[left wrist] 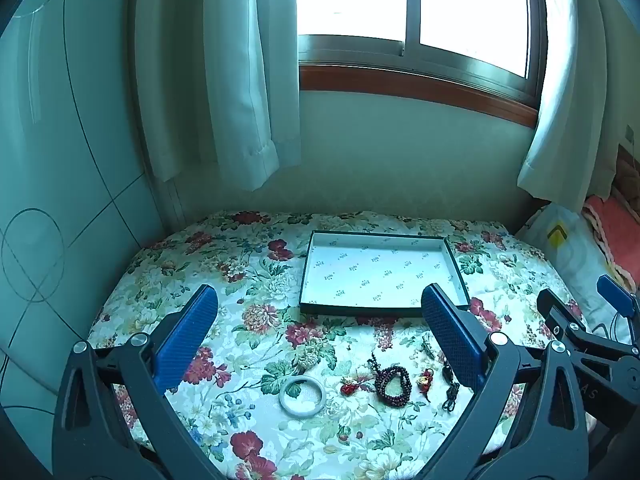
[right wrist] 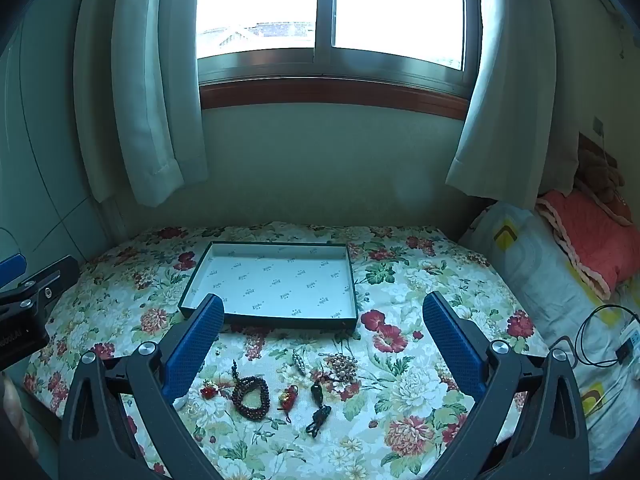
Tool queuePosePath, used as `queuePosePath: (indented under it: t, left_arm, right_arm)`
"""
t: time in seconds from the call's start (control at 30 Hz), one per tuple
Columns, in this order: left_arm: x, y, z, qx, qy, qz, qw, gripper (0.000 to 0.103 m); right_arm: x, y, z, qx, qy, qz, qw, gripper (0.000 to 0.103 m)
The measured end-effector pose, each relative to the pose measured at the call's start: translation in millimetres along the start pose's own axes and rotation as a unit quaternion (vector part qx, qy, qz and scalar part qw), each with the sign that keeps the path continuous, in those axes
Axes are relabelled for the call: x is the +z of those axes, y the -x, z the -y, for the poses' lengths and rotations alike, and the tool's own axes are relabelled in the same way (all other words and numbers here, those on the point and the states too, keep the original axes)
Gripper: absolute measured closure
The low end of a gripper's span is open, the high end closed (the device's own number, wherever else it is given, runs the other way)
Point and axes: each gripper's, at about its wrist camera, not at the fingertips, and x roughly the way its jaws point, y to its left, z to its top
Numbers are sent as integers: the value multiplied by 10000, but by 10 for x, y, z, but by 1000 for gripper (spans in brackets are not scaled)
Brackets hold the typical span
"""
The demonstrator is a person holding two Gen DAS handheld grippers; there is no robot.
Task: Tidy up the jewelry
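Both the left gripper (left wrist: pixel 320 300) and right gripper (right wrist: pixel 323 306) are held wide apart above the bead bracelet (right wrist: pixel 251 397), gripping nothing.

Floral cloth (right wrist: pixel 420 384); curtains (right wrist: pixel 136 120) flank window (right wrist: pixel 332 12); perhaps a pillow (right wrist: pixel 532 264) beside.

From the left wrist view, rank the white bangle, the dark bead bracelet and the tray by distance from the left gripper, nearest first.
1. White bangle: on the floral cloth, low between the open fingers of the left gripper.
2. Dark bead bracelet: right of the bangle, a little farther up.
3. Tray: empty, beyond the fingertips, toward the window.
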Motion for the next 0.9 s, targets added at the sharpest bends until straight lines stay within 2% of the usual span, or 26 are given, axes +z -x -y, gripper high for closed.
queuePosePath:
  t: [0.9]
  left_arm:
    - [45, 75, -35, 1, 24, 63, 10000, 2]
  right_arm:
    - [44, 14, -7, -16, 27, 36, 10000, 4]
